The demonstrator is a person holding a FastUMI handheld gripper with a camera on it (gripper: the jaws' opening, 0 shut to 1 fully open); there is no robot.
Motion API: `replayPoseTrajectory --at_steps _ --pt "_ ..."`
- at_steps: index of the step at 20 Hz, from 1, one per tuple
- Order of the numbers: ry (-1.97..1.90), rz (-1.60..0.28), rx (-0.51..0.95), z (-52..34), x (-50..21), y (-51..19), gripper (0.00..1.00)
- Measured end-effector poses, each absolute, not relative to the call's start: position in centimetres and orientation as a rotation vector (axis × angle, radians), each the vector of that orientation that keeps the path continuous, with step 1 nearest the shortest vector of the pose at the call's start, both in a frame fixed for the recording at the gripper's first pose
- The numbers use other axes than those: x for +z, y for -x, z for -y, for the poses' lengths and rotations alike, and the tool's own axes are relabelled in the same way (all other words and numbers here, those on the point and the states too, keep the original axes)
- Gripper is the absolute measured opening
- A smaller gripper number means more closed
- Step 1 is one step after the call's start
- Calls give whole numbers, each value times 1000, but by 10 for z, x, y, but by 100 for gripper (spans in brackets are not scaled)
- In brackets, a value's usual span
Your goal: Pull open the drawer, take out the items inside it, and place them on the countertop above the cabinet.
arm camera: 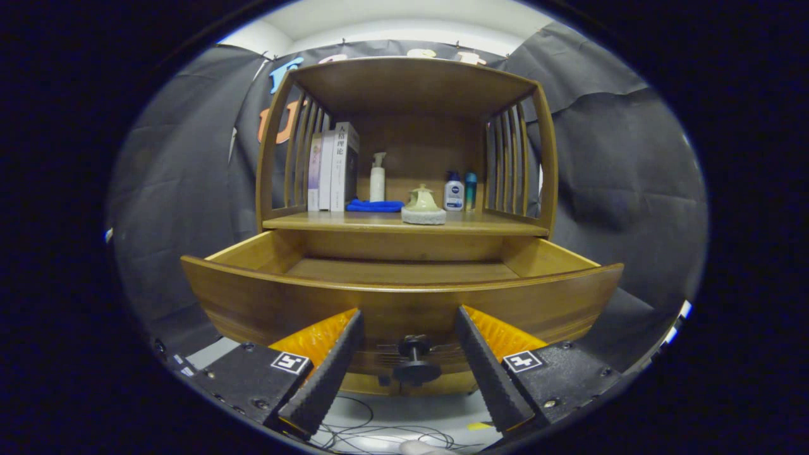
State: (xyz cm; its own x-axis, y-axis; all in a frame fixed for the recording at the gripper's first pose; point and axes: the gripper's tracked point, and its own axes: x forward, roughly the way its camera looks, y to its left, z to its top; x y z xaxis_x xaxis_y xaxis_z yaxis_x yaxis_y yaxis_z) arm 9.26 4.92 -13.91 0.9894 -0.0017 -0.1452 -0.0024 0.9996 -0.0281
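Drawer [404, 294] pulled out just ahead of tool [409, 328]; front panel hides most of interior, visible floor strip bare. Tool fingers spread wide, gripping nothing, black knob [415, 360] between them. Beyond, on surface [316, 222]: three books [334, 167], three bottles [377, 177], blue cloth [374, 205], green lidded pot [423, 206].

Three books [333, 167] upright at left end of shelf, against slatted side. White pump bottle [377, 177] just right of books, toward back. Blue cloth [375, 205] lies flat before pump bottle. Pale green lidded ceramic pot [423, 206] near shelf front, about centre. White lotion bottle with blue cap [453, 192] and teal bottle [471, 188] side by side at right. Thin cables [385, 430] loop on floor.
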Motion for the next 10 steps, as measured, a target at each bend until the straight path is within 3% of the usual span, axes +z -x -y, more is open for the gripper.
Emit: replayPoseTrajectory --at_steps 10 --pt "49 -121 -31 -58 -126 -98 97"
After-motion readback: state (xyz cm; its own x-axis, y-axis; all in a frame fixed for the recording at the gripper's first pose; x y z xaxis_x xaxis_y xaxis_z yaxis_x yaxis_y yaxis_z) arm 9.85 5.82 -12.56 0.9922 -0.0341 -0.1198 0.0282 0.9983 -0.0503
